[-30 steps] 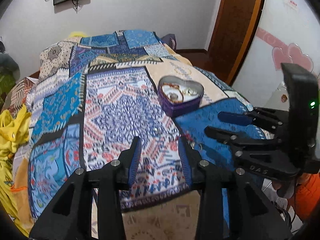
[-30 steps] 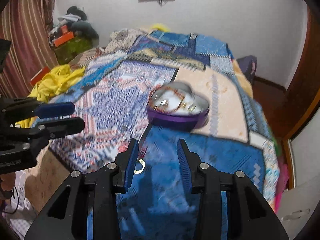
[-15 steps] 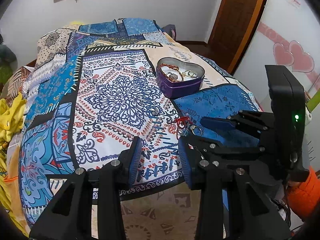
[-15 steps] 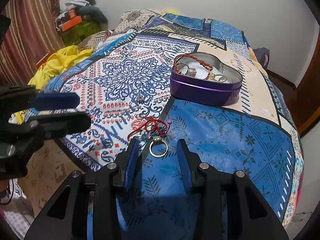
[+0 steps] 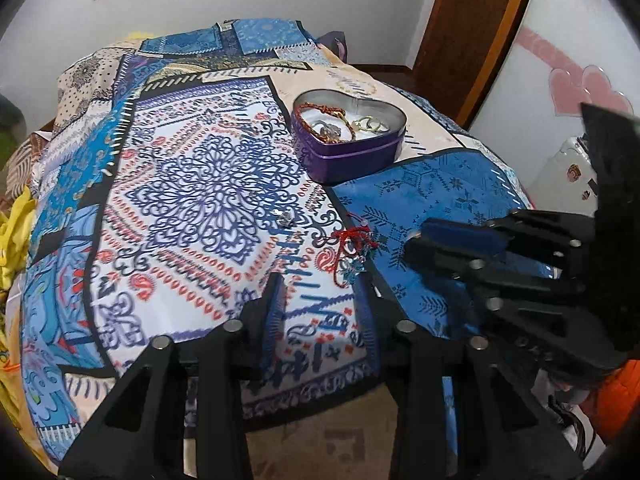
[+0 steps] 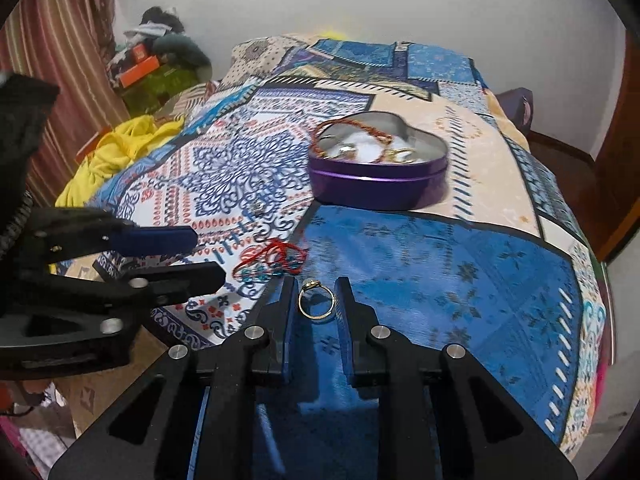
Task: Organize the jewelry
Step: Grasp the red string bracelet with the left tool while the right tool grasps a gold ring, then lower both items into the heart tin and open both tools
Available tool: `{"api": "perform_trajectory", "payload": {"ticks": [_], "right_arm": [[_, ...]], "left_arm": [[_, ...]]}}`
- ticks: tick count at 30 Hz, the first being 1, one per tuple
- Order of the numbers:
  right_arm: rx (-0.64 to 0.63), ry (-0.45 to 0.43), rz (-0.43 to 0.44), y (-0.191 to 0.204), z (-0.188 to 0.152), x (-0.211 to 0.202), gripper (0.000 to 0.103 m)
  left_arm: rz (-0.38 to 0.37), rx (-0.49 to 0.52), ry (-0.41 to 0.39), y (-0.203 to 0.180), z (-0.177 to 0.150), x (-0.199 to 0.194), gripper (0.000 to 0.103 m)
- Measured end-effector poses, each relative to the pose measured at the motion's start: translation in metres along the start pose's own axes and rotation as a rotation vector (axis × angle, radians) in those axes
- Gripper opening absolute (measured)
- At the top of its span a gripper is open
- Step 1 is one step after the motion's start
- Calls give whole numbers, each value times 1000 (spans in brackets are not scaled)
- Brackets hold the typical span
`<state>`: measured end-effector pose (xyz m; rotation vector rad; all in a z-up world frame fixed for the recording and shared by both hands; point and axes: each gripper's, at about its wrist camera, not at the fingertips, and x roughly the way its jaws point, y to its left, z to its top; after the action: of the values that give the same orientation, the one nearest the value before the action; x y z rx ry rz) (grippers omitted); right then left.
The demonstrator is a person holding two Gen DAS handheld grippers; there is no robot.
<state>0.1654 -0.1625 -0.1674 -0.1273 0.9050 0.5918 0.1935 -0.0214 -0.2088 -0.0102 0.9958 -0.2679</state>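
Gold ring point(image 6: 316, 301) between right claw's point(image 6: 316, 300) parted fingers.

We see a glossy metal heart tin point(image 6: 378, 184), a shiny gold ring point(image 6: 317, 301), and matt printed cloth bedspread point(image 6: 440, 264).

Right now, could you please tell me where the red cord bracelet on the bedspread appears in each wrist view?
Left wrist: red cord bracelet right of center, just beyond the left gripper.
Right wrist: red cord bracelet left of center.
Shared landmark: purple heart-shaped tin farther back.
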Motion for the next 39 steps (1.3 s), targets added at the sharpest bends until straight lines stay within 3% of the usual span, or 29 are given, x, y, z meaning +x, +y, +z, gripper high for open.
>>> {"api": "perform_trajectory", "payload": {"ticks": [5,11,19,39], "right_arm": [[6,-3,-20,-6,-1,-4,17],[19,-11,-17,-8,-1,-7,17],[9,-40,-17,-5,6,-13,17],[1,-187,-30,-8,49,-38,17]], "left_arm": [[-12,19,14,-7,2,10,29],[-3,48,10,-12,2,14,7],[-27,45,-21,-11,2,0,7],[-37,48,-280,-22,60,-70,7]]}}
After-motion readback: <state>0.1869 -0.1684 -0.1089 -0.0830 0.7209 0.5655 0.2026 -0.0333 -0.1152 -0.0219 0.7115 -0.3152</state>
